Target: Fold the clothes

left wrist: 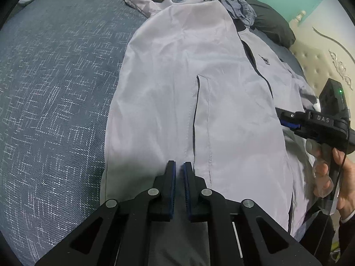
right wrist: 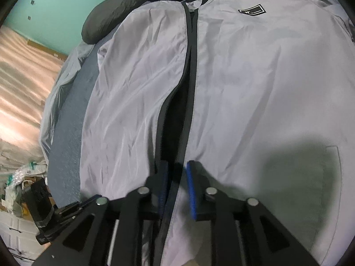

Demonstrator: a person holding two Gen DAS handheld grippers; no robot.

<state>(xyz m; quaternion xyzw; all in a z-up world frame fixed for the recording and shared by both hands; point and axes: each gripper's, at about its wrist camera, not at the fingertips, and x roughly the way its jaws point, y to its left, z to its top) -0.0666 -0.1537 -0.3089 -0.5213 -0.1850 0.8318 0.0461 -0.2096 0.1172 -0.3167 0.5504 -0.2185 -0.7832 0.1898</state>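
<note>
While the pale grey jacket [left wrist: 177, 71] lies spread flat on the bed [left wrist: 55, 88], front side up with its dark zipper band [right wrist: 190, 71] parted down the middle, the left claw [left wrist: 179, 170] sits low over the hem near a slit pocket [left wrist: 196, 115], its blue-padded fingers narrowly apart and gripping nothing. The right claw [right wrist: 177, 170] hovers above the parted zipper at the hem, moderately wide and empty. A black logo patch [right wrist: 251, 11] marks the chest. Crumpled dark clothes [left wrist: 239, 6] sit beyond the collar.
</note>
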